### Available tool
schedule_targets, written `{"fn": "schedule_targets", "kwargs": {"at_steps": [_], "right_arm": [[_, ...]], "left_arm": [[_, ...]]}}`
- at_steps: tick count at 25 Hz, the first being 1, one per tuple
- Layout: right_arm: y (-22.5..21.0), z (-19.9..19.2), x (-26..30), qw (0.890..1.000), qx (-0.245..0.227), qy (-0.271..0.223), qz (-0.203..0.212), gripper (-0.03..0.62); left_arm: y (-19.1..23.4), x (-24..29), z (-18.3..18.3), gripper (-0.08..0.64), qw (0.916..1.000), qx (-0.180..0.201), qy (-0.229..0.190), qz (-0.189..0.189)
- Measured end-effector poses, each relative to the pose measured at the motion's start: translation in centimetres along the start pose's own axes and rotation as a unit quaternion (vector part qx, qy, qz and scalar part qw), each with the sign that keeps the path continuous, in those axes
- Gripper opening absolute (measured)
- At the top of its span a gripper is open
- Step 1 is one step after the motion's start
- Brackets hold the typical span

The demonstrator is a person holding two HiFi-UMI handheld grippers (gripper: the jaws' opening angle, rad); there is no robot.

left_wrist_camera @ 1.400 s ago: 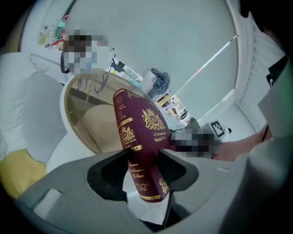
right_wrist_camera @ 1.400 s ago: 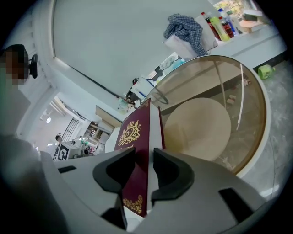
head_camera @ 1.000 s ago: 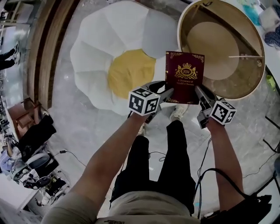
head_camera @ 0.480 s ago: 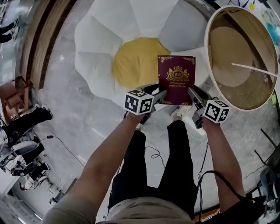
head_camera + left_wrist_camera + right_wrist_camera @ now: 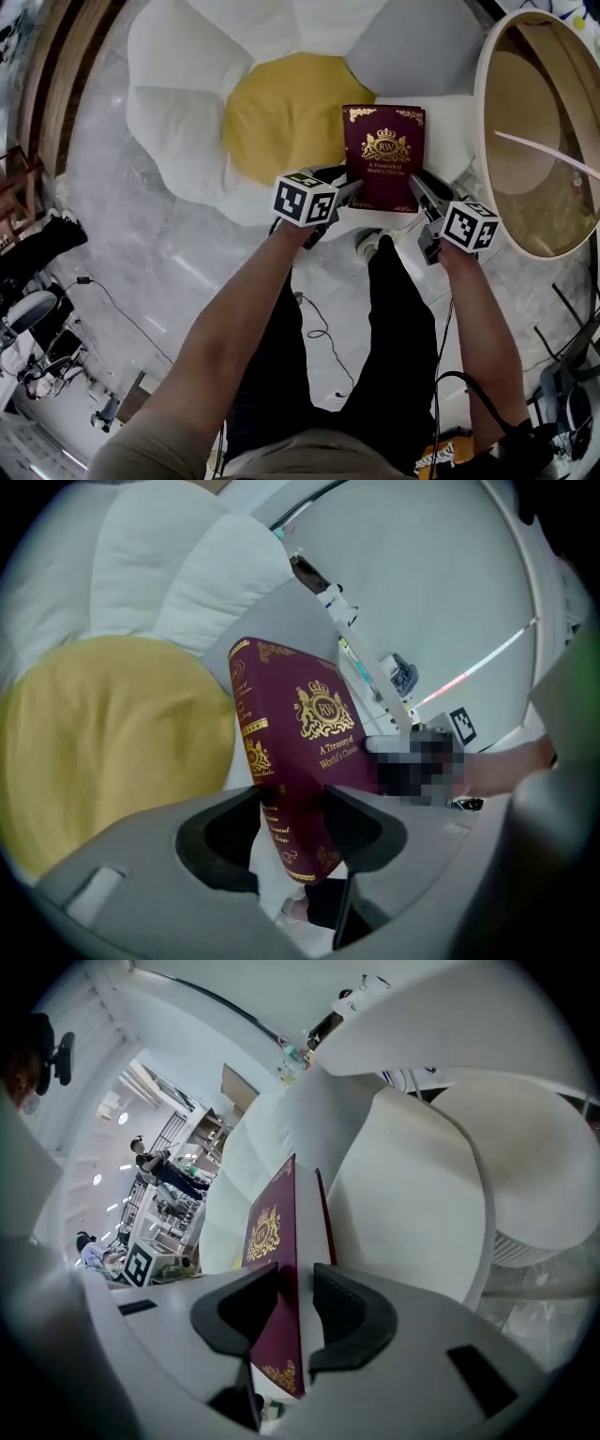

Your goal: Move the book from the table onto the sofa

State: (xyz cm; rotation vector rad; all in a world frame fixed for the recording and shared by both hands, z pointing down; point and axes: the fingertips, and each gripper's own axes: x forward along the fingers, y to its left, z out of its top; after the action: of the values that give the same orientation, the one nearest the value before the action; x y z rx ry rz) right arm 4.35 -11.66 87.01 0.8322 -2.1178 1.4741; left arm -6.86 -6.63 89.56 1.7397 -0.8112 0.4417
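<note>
Here both grippers hold the book (image 5: 384,157) from its near end, cover up, so that its gold crest and title face the head camera. The left gripper (image 5: 351,190) has its jaws clamped on the lower spine-side corner. In the left gripper view the gold-lettered spine runs down between the two dark pads (image 5: 349,825), which press on it from either side. The right gripper (image 5: 418,186) is closed on the opposite lower edge. In its own view the maroon cover and the pale block of pages stand upright between the pads, which are pinched against them.

The book lies over the sofa (image 5: 178,122), a flower-shaped seat with white petals around a yellow centre cushion (image 5: 281,117). It sits just right of the yellow cushion and over a white petal, with its near edge close to the sofa's front rim. It seems to hang just above the fabric, though no view shows clearly whether it touches.

The round table (image 5: 479,122), with a pale rim and a tan top, stands just right of the sofa and apart from the book. Below the grippers are the person's dark trouser legs and one shoe (image 5: 368,246) on the grey marbled floor.
</note>
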Motion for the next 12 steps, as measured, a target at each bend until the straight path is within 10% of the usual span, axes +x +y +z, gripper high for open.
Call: {"fn": "schedule_targets", "kwargs": {"at_steps": [12], "right_arm": [[-2.2,-0.6,0.1,0.999,-0.006,-0.012,-0.042,0.160]], "left_arm": [[2.2,3.7,-1.4,0.196,0.9991,0.029,0.032,0.002]]}}
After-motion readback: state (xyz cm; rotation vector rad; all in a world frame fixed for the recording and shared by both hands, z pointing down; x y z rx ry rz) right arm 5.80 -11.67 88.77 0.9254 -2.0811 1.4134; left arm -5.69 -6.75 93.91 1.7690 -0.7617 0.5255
